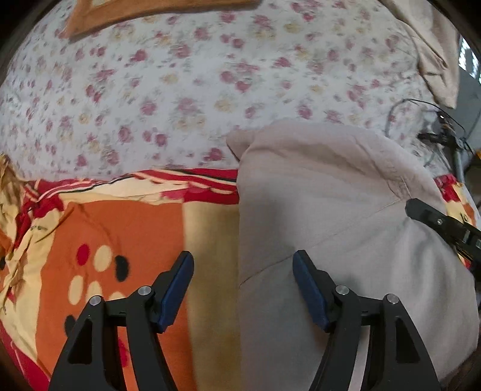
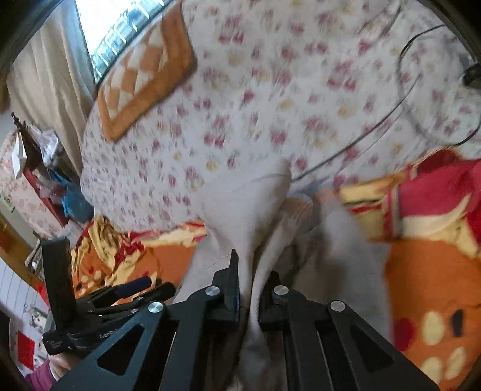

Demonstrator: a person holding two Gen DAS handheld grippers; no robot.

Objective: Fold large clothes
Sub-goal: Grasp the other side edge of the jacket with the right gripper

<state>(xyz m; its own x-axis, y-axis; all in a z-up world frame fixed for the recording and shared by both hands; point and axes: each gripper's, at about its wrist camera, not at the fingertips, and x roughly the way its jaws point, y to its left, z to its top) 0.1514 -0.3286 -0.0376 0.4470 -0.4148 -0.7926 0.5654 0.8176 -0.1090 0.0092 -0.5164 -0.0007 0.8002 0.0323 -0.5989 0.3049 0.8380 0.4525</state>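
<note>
garment: beige garment [image 1: 345, 225] on bed [image 1: 180, 90], partly folded | left gripper [image 1: 243, 288]: wide open, empty, straddling its edge | right gripper [image 2: 249, 288]: clamped on fabric | left: further folds

We see a bed under a white sheet with pink and yellow flowers [image 2: 240, 120]. Beyond it a bright barred window [image 2: 120, 27] admits daylight; a beige curtain [image 2: 51, 87] hangs beside the window, cluttered red shelving [image 2: 45, 183] below it.
</note>
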